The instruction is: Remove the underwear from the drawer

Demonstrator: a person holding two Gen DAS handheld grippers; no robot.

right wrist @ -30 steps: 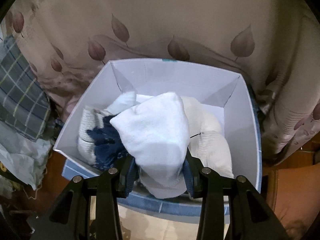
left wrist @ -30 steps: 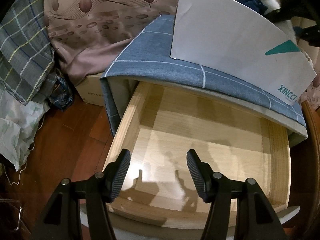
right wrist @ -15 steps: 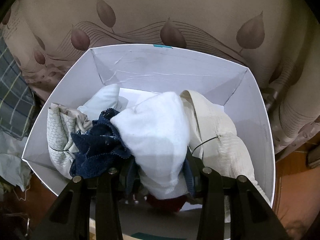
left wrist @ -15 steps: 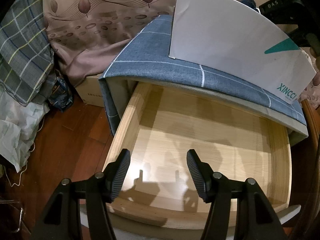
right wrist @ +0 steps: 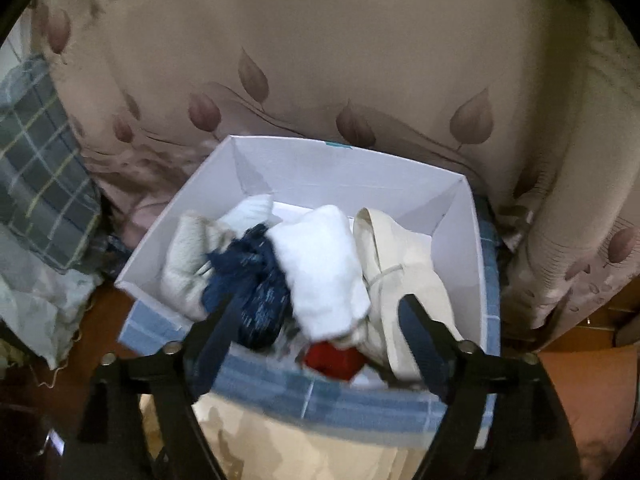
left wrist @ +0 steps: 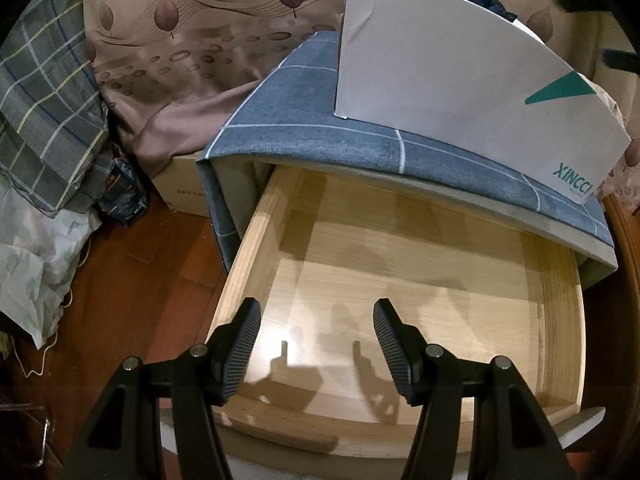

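White underwear (right wrist: 324, 268) lies blurred in the box (right wrist: 348, 168); right tool (right wrist: 320, 312) just spread, empty.

"XINCCI" in teal on white box (left wrist: 460, 92), small print beneath unreadable

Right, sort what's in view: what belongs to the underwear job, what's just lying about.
Job:
drawer, open
white box on the cabinet
white garment in it
right gripper, jaws just opened

Lying about:
curtain
plaid cloth
cardboard box
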